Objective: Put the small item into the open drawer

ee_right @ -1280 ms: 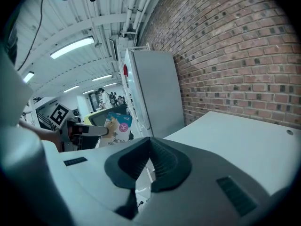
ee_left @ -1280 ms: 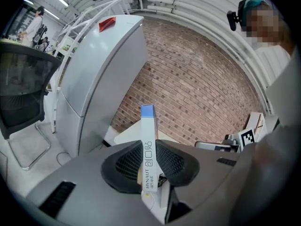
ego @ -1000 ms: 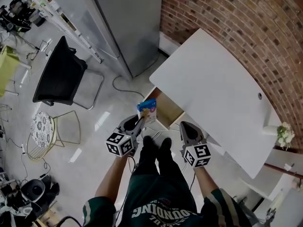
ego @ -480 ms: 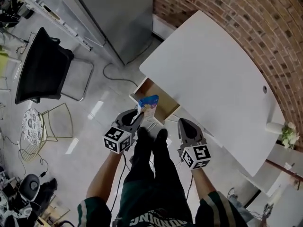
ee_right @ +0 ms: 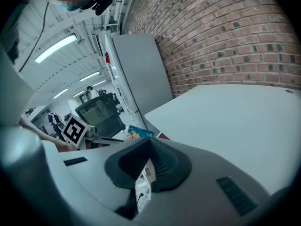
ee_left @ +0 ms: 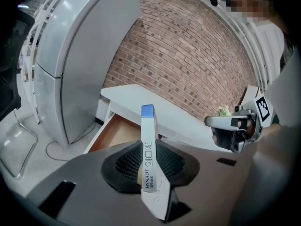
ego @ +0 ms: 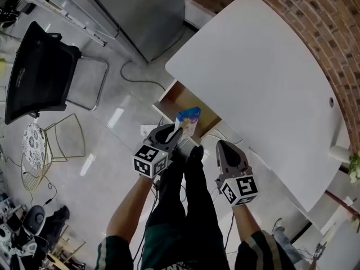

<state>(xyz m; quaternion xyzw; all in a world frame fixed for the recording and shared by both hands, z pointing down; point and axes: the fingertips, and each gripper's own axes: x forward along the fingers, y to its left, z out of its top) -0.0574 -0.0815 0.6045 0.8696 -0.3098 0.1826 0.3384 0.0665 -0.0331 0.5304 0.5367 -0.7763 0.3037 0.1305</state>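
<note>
Left gripper (ego: pixel 173 133) fingers clamp the slim white-and-blue cardboard box (ego: pixel 188 118) upright, near the open wooden drawer (ego: pixel 179 96) front rim. Right gripper (ego: pixel 224 148) fingers sit together, empty. Risk: early release drops the box onto the floor (ego: pixel 112 122).

The small box (ego: pixel 188 120) is being seen as smooth printed card with a faint sheen. It is being pinched between ribbed, matt black pads (ee_left: pixel 128 163) of the left gripper (ego: pixel 179 130), whose shell is being seen as matt grey plastic. Bare brown wood is being shown inside the open drawer (ego: pixel 181 98). The table (ego: pixel 264 77) is being seen as smooth, matt white, and the far wall (ego: pixel 332 21) as rough red brick. Light is being reflected by the glossy pale floor (ego: pixel 115 131) at left.
</note>
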